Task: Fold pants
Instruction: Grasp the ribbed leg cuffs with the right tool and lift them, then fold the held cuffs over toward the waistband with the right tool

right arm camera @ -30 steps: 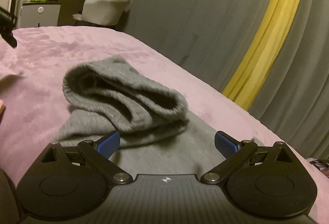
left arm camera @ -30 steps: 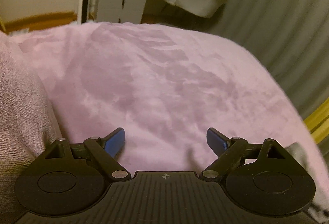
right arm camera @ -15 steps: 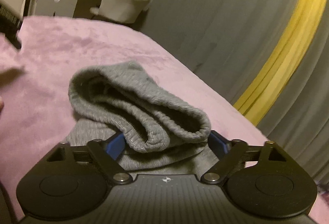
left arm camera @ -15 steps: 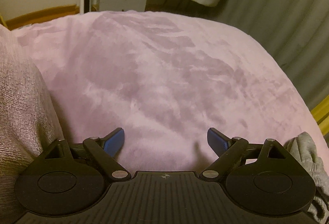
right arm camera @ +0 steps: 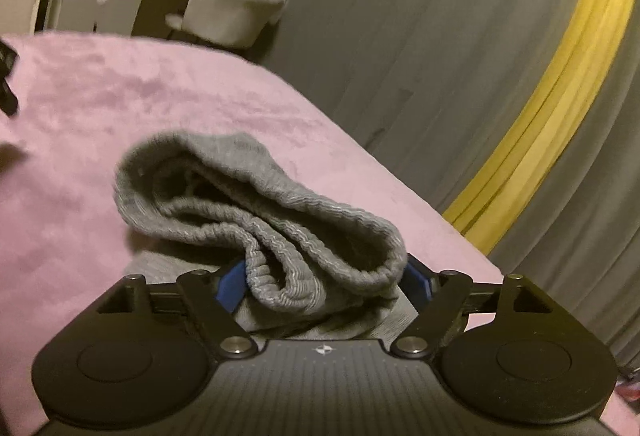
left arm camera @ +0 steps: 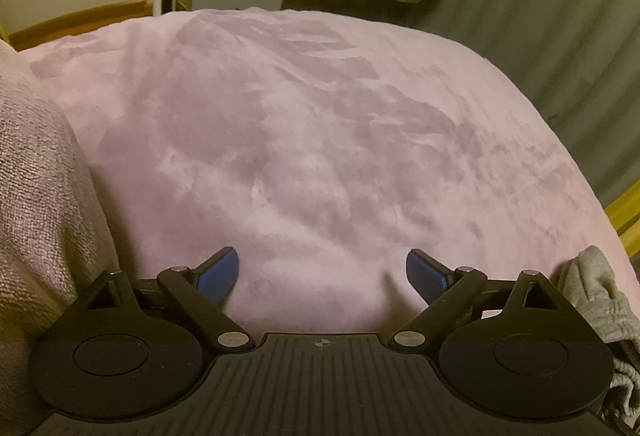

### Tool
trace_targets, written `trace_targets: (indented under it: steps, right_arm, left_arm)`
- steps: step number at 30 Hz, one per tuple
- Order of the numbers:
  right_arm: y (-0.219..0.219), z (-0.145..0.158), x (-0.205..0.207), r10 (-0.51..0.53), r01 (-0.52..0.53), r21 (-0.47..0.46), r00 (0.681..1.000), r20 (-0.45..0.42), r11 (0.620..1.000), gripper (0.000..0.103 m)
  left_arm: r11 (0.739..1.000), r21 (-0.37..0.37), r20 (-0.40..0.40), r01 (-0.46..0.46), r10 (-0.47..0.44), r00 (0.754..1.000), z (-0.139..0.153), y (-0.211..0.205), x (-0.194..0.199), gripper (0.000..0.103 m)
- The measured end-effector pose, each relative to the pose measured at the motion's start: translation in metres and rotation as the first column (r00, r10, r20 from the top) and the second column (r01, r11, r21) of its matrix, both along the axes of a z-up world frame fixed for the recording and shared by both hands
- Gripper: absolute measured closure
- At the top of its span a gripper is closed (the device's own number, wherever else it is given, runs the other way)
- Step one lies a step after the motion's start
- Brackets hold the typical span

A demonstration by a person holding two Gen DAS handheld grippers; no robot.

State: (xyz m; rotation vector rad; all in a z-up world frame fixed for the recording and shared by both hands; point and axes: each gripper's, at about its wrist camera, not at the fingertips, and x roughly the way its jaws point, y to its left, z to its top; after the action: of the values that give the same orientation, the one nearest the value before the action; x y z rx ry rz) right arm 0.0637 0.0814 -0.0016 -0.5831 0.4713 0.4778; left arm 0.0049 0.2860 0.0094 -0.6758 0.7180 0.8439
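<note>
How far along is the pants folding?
Early on. The grey pants lie bunched on the pink blanket, no neat fold visible. The right gripper has its open jaws around the ribbed waistband. The left gripper is open over bare blanket. Folding remains.

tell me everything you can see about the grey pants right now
The grey pants are soft knit fabric, ribbed at the elastic waistband, which gapes open in a rumpled loop with the rest bunched flat beneath. They lie on the pink plush blanket. The waistband's near end sits between the open fingers of the right gripper, against the blue pads, not clamped. In the left wrist view only a crumpled edge shows at the lower right, beside the open left gripper, which holds nothing.
</note>
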Motion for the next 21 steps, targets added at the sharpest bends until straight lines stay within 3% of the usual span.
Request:
trace_targets:
  steps: [1,4,6,10,15,16,20,21]
  right_arm:
    - [0.002,-0.002,0.003,0.0,0.0,-0.007,1.0,-0.009,1.0,0.036]
    - [-0.007,0.008,0.009,-0.022,0.028,0.085,0.997,-0.076,0.996,0.047]
    - [-0.016,0.021,0.01,-0.054,0.071,0.159,0.992,-0.11,0.985,0.049]
    - [-0.047,0.055,0.007,-0.141,0.208,0.355,0.969,-0.203,0.912,0.052]
    - [-0.116,0.094,-0.01,-0.253,0.408,0.567,0.908,-0.334,0.715,0.054]
    - [-0.137,0.101,-0.016,-0.275,0.457,0.604,0.886,-0.373,0.653,0.054]
    - [-0.209,0.108,-0.044,-0.358,0.593,0.648,0.805,-0.472,0.478,0.054]
    - [-0.225,0.107,-0.051,-0.385,0.614,0.646,0.789,-0.479,0.454,0.054]
  left_arm:
    - [1.0,-0.002,-0.001,0.002,-0.002,1.0,0.0,-0.001,0.0,0.008]
    - [1.0,-0.014,0.002,0.008,-0.008,1.0,0.0,-0.001,0.001,0.008]
    - [1.0,-0.02,0.012,0.018,-0.018,1.0,0.002,-0.002,0.001,0.008]
    - [0.999,-0.018,0.027,0.045,-0.045,0.999,0.007,-0.008,0.002,0.008]
    - [0.997,-0.022,0.05,0.07,-0.069,0.996,0.017,-0.015,0.001,0.008]
    - [0.997,-0.021,0.056,0.079,-0.078,0.995,0.02,-0.017,0.001,0.008]
    - [0.992,-0.001,0.08,0.13,-0.129,0.988,0.033,-0.031,0.004,0.008]
    - [0.989,0.004,0.084,0.15,-0.15,0.985,0.037,-0.036,0.005,0.008]
